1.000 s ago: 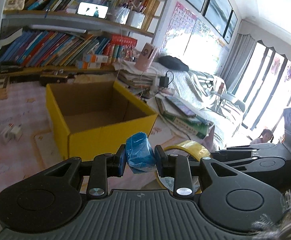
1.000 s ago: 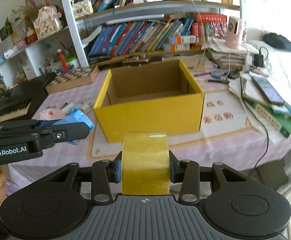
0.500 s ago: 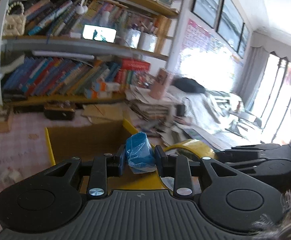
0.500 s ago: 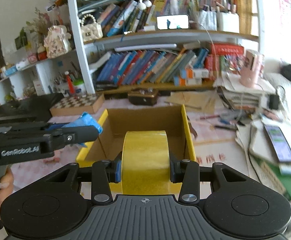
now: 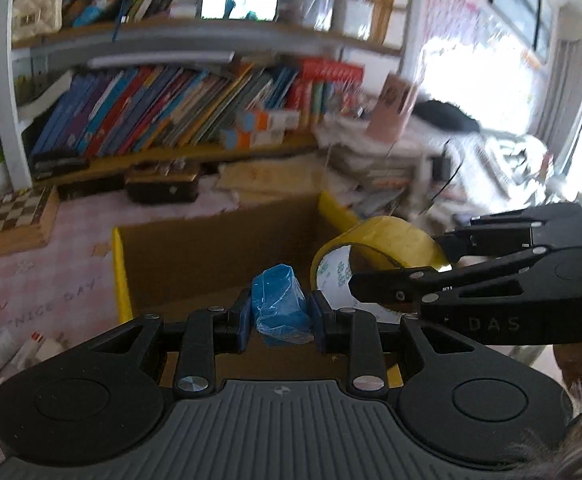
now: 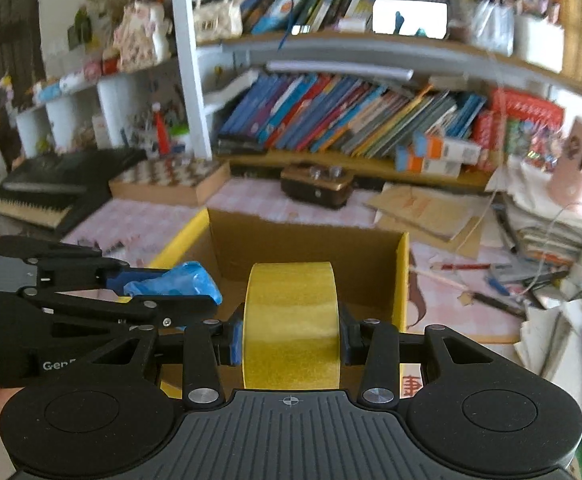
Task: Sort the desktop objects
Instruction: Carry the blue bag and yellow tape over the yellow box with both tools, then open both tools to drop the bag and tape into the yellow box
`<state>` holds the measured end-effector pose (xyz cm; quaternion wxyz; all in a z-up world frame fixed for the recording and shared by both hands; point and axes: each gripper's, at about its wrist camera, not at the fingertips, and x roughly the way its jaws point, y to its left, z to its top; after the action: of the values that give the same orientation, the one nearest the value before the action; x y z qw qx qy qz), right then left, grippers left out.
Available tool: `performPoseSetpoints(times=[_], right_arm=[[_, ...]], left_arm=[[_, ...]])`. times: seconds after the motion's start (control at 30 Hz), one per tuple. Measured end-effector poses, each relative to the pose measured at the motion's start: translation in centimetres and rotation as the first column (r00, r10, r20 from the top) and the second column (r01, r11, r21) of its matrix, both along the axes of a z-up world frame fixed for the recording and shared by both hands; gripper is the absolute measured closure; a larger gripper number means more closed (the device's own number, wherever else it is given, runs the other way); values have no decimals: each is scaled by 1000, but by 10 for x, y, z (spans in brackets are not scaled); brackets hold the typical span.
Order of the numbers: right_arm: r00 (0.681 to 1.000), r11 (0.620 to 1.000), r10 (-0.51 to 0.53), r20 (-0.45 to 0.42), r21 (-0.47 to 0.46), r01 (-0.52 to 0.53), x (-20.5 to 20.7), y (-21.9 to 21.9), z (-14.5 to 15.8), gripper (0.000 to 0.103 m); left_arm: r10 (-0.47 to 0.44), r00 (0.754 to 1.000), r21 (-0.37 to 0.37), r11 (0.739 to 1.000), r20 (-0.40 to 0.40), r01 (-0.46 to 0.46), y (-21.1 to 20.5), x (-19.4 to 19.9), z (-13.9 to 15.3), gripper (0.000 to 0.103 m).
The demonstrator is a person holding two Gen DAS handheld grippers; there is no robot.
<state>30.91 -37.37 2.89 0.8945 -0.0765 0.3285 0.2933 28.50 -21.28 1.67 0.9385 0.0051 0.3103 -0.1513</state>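
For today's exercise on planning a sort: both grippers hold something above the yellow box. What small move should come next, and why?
Probably lower both a little, then open the jaws. The left gripper is shut on the blue packet and the right gripper on the yellow tape roll, both already over the open yellow box.

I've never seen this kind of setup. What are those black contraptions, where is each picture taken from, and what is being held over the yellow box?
No robot here: a person holds a two-finger gripper in each hand, each carrying a fisheye camera looking along its fingers. The left view shows the left gripper shut on a blue wrapped packet. The right view shows the right gripper shut on a roll of yellow tape. Each gripper appears at the edge of the other's view. Both hang over an open yellow cardboard box on a pink tablecloth, with a chessboard and bookshelves behind.
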Motion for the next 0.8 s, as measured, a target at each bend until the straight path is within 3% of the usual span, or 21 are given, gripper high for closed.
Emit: performPoseSetpoints(times=[0.3,0.63,0.8], right_arm=[[990,987,97,-98,-120,-109,26,16,-45,62],[981,972,133,-138,-176,-156,38,28,-59,62],[985,975,120,-120,-171,-140,39,28,-57,61]], left_arm=[[32,995,89,996,-91,-24,-2,25,-34,76],[54,990,125,991,-133,-37,-2,37,-48,75],[73,991,132,990,-111,-58,-3,35,-46,72]])
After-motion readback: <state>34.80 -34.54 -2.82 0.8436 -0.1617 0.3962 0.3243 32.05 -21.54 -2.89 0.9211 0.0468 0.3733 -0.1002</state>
